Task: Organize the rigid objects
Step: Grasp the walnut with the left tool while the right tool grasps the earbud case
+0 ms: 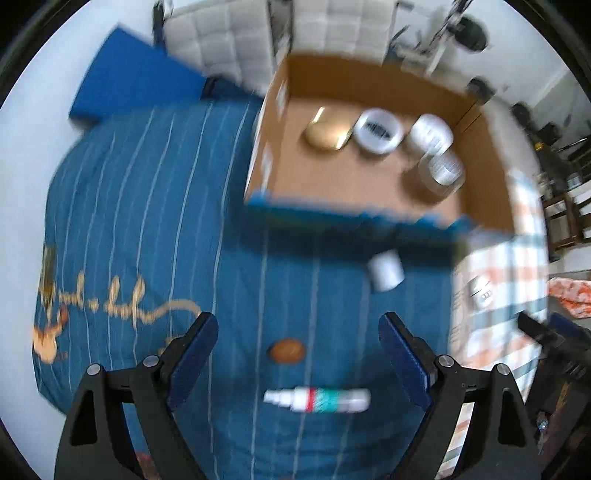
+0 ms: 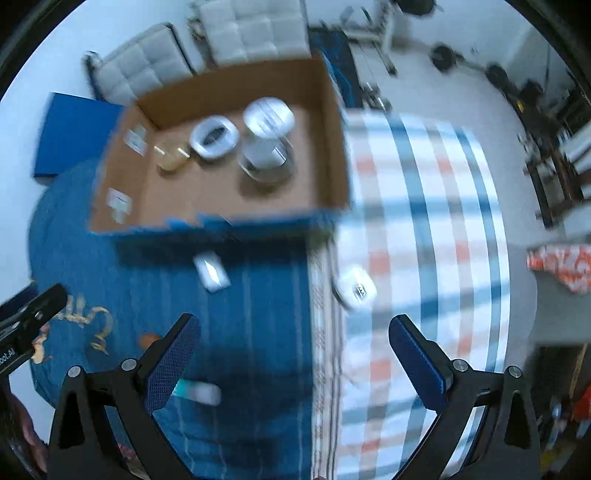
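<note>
An open cardboard box [image 1: 264,147] [image 2: 334,155] stands on the bed and holds a gold object [image 1: 325,134], a white jar [image 1: 378,131], a white tub [image 1: 430,133] and a clear jar [image 1: 441,171]. On the blue striped cover lie a small white box [image 1: 386,271] [image 2: 212,273], a brown oval piece [image 1: 287,350] and a white, red and green tube [image 1: 317,400] [image 2: 199,392]. A white round container [image 2: 354,288] rests on the checked cloth. My left gripper [image 1: 297,319] hangs open above the brown piece and tube. My right gripper [image 2: 293,321] hangs open over the seam between the two cloths, holding nothing.
Quilted grey cushions [image 2: 251,33] sit behind the box, and a flat blue board [image 1: 129,77] lies at the far left. Dumbbell weights [image 2: 443,55] lie on the floor, with dark wooden furniture [image 2: 554,173] and an orange patterned cloth [image 2: 561,266] to the right.
</note>
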The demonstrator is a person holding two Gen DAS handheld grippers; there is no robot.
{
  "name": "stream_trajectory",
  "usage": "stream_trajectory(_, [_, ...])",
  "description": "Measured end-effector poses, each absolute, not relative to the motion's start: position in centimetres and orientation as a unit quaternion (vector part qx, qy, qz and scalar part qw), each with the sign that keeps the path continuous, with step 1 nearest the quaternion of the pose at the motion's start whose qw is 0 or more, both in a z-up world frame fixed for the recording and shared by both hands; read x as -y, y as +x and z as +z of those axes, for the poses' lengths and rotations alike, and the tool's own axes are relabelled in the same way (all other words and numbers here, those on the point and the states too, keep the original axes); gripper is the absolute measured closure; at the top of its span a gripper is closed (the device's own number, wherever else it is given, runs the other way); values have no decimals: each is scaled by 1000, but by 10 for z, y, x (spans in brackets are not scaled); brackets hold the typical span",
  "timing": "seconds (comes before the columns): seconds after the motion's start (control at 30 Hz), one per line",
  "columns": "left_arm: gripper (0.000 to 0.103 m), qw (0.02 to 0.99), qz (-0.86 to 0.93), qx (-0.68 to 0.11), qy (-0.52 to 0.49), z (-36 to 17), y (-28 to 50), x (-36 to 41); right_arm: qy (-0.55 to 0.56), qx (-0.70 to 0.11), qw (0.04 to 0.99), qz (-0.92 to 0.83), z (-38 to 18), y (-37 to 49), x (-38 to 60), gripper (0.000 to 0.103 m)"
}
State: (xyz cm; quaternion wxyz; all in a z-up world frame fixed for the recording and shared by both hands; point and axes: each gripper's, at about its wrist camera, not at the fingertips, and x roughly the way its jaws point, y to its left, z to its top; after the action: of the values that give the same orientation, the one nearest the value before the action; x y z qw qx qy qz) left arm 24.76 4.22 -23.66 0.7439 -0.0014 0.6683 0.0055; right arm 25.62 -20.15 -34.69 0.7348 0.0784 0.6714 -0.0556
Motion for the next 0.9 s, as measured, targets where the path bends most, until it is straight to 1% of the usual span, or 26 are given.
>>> stream_trajectory(0.13, [14,706,22,-708,4,-296,241,-48,106,-693,706,-97,-397,250,232,0])
stream_trajectory(0.27, [14,688,29,-725,16,-330,239,-47,111,-705,690,-118,-442,259,252,0])
stream_trajectory(0.33, [17,675,28,-737,9,-345,239,-48,103,-709,688,-119,-458,267,255,1])
stream_trajectory(0.37, [21,669,30,-743,6,-353,239,-48,98,-709,688,-116,-465,271,256,5])
stream_trajectory(0.4, [23,665,30,-747,6,-359,239,-48,88,-712,688,-111,-472,276,256,7])
stream_trajectory(0.43, [23,659,32,-751,6,-365,239,-48,80,-714,687,-108,-478,280,255,9])
stream_trajectory(0.5, [24,651,36,-758,-1,-373,238,-50,61,-721,683,-101,-492,286,254,18])
stream_trajectory(0.53, [24,648,37,-761,-6,-376,237,-51,52,-726,678,-99,-498,288,253,29])
stream_trajectory(0.57, [24,643,37,-765,-17,-379,236,-53,57,-728,677,-94,-501,289,254,43])
stream_trajectory(0.6, [24,640,36,-767,-23,-382,235,-54,62,-730,674,-91,-503,289,254,44])
stream_trajectory(0.67, [24,635,36,-771,-31,-387,234,-56,62,-734,669,-96,-502,286,254,45])
stream_trajectory(0.8, [24,622,36,-781,-33,-396,233,-54,97,-757,641,-80,-503,268,249,45])
stream_trajectory(0.9, [24,617,39,-785,-30,-401,231,-51,96,-765,633,-62,-506,252,238,45])
